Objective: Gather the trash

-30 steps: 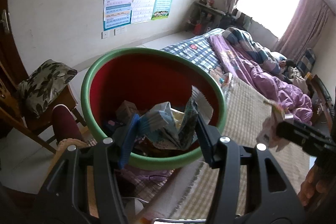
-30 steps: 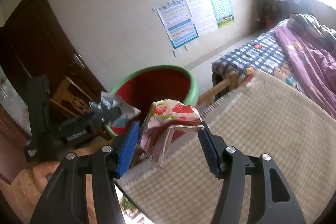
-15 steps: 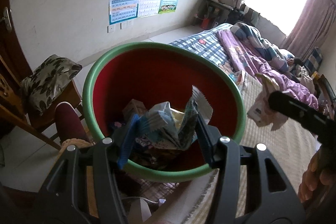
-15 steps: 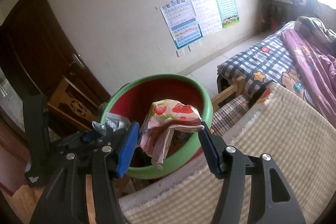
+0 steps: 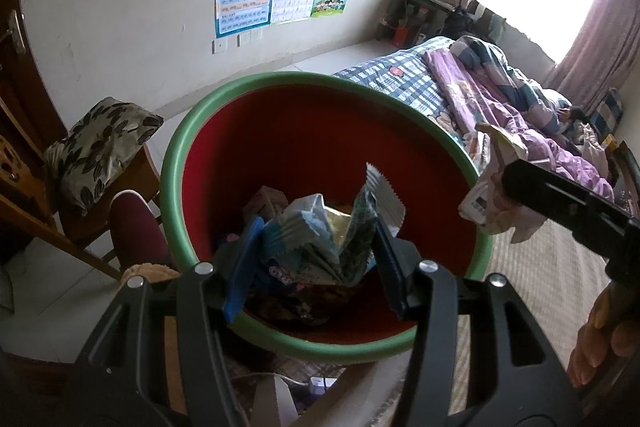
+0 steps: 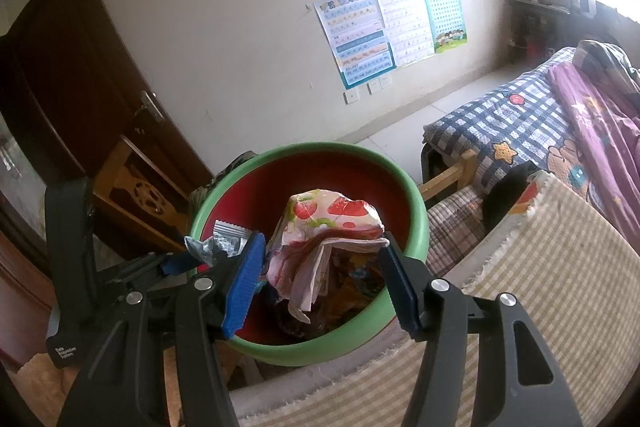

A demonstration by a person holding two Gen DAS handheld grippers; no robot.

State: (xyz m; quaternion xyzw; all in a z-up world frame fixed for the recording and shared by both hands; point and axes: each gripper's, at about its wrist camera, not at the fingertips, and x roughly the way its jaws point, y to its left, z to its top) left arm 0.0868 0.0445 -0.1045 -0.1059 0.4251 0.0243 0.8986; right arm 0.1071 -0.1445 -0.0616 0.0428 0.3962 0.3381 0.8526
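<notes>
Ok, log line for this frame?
phase: over bin | left gripper: holds blue wrapper | right gripper: holds strawberry wrapper

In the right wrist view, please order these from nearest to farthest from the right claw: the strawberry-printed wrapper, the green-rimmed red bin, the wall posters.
1. Strawberry-printed plastic wrapper: held in the right claw.
2. Green-rimmed red plastic bin: just beyond, below the wrapper.
3. Colourful paper wall posters: far wall, upper right.

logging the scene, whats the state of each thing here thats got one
left tool: shut on blue and white wrapper, over the bin
right tool: shut on strawberry wrapper, over the bin
bin: upright, partly filled with trash
door: shut
bed: unmade, covers rumpled
</notes>
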